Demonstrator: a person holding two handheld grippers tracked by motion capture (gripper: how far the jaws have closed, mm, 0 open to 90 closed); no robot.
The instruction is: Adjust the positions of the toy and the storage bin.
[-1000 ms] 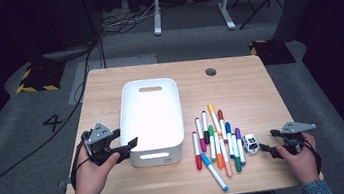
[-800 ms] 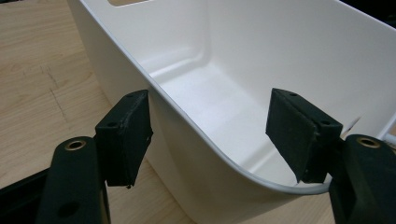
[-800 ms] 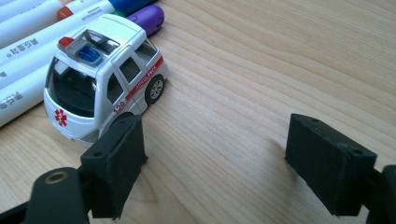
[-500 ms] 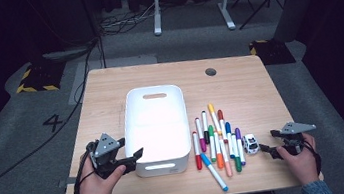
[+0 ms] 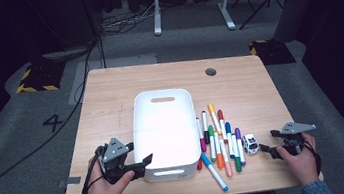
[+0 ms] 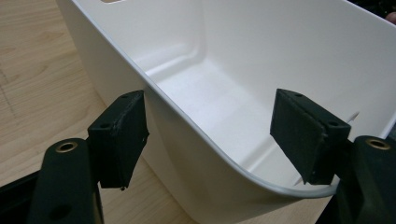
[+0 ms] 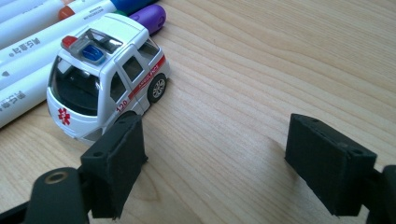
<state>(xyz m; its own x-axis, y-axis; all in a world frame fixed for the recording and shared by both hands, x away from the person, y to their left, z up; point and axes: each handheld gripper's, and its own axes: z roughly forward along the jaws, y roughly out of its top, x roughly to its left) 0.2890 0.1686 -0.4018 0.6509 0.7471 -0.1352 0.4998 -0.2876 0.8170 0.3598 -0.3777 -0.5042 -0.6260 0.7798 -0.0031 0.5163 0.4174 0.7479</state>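
The left gripper (image 5: 141, 165) has slid along the table (image 5: 109, 92) toward its near edge, from beside the white bin's (image 5: 166, 128) left wall to the bin's near left corner, jaws straddling the rim.

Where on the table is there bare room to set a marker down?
Bare wood lies behind the white bin, around the cable hole, and along the table's left edge. Right of the bin is crowded: the markers and toy ambulance.
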